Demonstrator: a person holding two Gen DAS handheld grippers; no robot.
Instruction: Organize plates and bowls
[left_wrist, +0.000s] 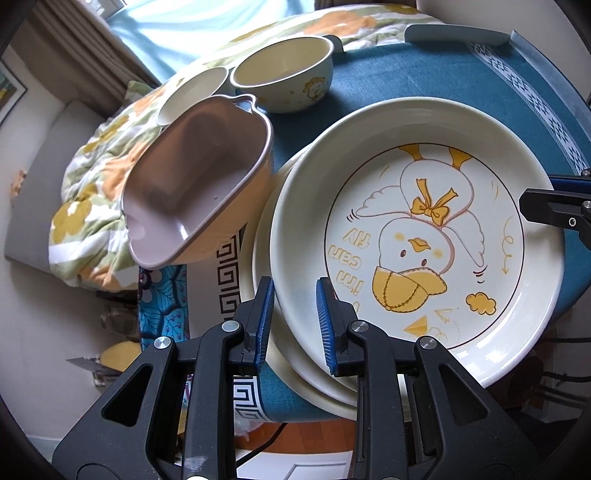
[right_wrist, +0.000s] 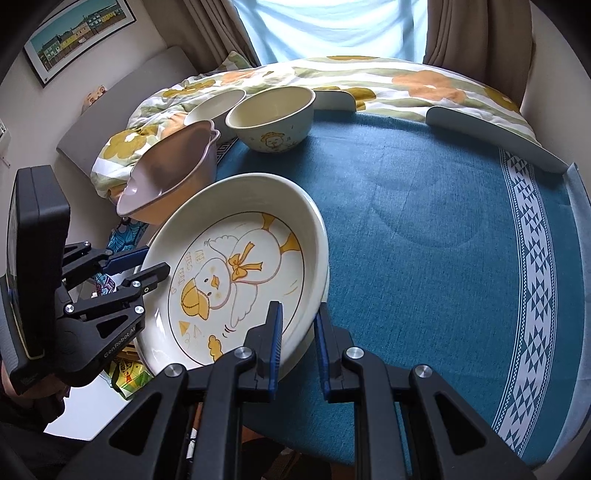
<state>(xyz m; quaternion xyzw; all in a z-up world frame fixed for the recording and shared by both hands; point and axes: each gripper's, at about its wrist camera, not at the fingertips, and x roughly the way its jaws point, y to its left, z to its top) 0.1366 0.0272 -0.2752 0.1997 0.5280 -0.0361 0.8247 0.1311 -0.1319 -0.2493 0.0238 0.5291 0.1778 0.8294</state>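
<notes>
A cream duck plate (left_wrist: 417, 229) lies on a second plate (left_wrist: 273, 354) on the blue tablecloth; it also shows in the right wrist view (right_wrist: 236, 280). My left gripper (left_wrist: 295, 314) is open, its fingers astride the near-left rim. My right gripper (right_wrist: 298, 343) is open astride the plate's right rim; it shows at the right edge of the left wrist view (left_wrist: 546, 210). A pink-lined orange dish (left_wrist: 195, 184) stands left of the plates. A cream duck bowl (left_wrist: 288, 74) and a smaller bowl (left_wrist: 192, 92) sit behind it.
The blue tablecloth (right_wrist: 424, 221) with a white patterned border covers the table to the right. A floral duvet (right_wrist: 369, 81) lies beyond the table's far edge. Pale chair backs (right_wrist: 491, 136) stand at the far rim.
</notes>
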